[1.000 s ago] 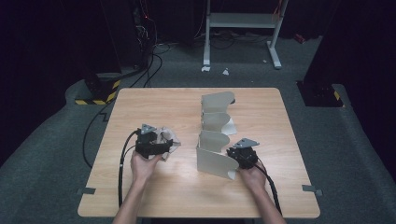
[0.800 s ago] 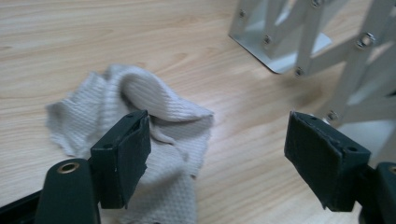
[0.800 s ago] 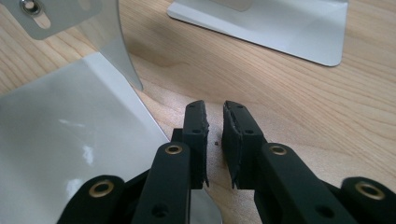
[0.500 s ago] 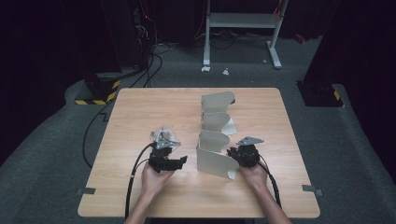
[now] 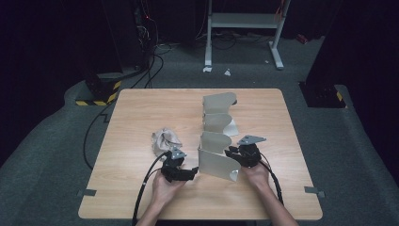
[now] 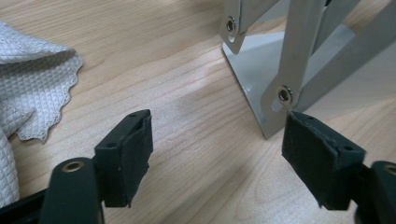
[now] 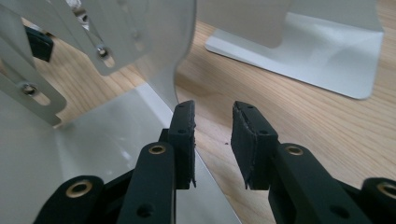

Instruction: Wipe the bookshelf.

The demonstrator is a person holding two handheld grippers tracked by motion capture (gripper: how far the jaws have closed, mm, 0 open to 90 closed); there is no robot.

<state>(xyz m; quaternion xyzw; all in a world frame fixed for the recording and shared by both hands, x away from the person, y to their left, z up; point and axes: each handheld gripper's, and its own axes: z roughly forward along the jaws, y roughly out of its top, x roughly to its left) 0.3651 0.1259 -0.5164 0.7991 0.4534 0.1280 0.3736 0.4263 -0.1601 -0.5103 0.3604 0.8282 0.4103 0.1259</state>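
A folding grey metal stand (image 5: 214, 162) stands on the wooden table (image 5: 141, 113) near its front. My right gripper (image 5: 234, 153) is at its right end. In the right gripper view my right gripper (image 7: 212, 135) has just been opening its jaws; the left pad hangs over the stand's base plate (image 7: 93, 140), whose edge runs between the pads, untouched. My left gripper (image 5: 188, 173) is just left of the stand, wide open with nothing between its jaws (image 6: 215, 149). The stand's riveted arms (image 6: 299, 60) rise ahead of its right pad. A crumpled white cloth (image 5: 164, 139) (image 6: 28, 93) lies loose to its left.
A second grey metal stand (image 5: 219, 110) (image 7: 317, 56) stands farther back at the table's middle. Black cables trail from both grippers over the front edge. Beyond the table are a dark floor, cables and a white frame (image 5: 242, 21).
My left gripper has left the cloth and moved right and toward the front edge, up beside the near stand. The cloth stays on the table. My right hand has kept its place.
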